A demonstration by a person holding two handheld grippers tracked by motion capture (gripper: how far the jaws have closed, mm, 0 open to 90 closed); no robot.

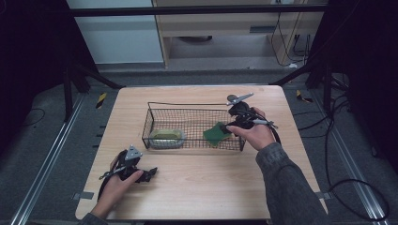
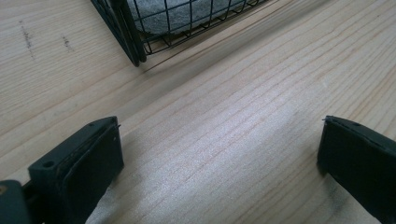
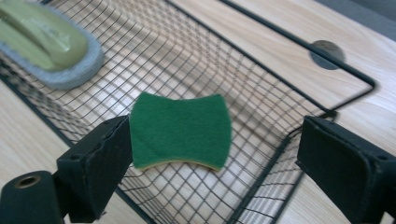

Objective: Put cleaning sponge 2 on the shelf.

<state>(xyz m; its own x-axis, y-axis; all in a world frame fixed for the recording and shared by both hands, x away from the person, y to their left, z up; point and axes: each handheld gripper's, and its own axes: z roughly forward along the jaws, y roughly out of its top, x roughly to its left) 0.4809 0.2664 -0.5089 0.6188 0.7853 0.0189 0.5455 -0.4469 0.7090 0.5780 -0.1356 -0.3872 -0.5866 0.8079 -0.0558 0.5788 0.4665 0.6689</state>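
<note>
Touching one open right gripper (image 3: 215, 154) pad, green sponge (image 3: 181, 130), contact unclear.

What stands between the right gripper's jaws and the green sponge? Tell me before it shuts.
Nothing visible does. The right gripper is open over the wire basket, and the green sponge lies between its jaws, edge against the left one, with a clear gap to the right one. The grey-and-green pad sits apart at the basket's far end.

- We see the wire basket (image 1: 195, 108) mid-table (image 1: 197, 187).
- Inside it, the brush (image 1: 166, 136) lies left, the sponge (image 1: 216, 133) right.
- Our left gripper (image 1: 149, 174) rests before the basket.
</note>
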